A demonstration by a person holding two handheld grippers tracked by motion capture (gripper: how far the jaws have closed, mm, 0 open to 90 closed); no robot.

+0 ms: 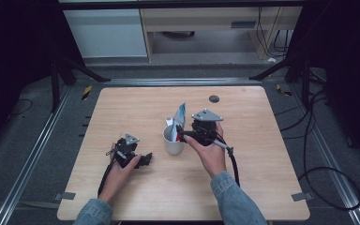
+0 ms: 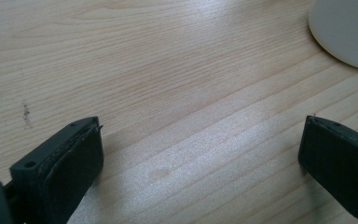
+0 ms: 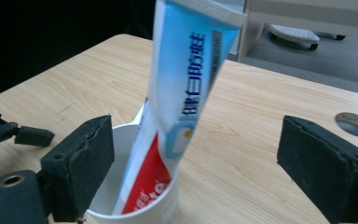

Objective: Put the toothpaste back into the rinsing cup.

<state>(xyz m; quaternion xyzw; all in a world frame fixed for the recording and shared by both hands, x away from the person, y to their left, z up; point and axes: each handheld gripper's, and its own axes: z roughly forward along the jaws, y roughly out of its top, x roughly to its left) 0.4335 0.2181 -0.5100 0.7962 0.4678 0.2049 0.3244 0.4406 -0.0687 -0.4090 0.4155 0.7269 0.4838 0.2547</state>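
Forearms in denim sleeves reach in from the near edge of a light wooden table (image 1: 122,197), each hand holding a black two-jaw gripper. Nearest, to the left of a white cup (image 1: 173,140), the left gripper (image 1: 146,159) lies low on the wood with its tips pointing toward the cup, a short way from it; its jaws are spread wide with bare tabletop between them. In the left gripper view the pale curve of the cup (image 2: 349,32) sits beyond the jaws at the upper right.

Just right of the cup, the right gripper (image 1: 182,135) is held above the tabletop at the cup's rim. Its jaws stand wide apart, pads clear of everything. Between them in the right gripper view, a blue, white and red toothpaste tube (image 3: 177,112) stands in the cup (image 3: 135,212), leaning against the rim with its flat crimped end uppermost.

Beyond the cup, near the table's far edge, is a small dark round hole (image 1: 214,99).
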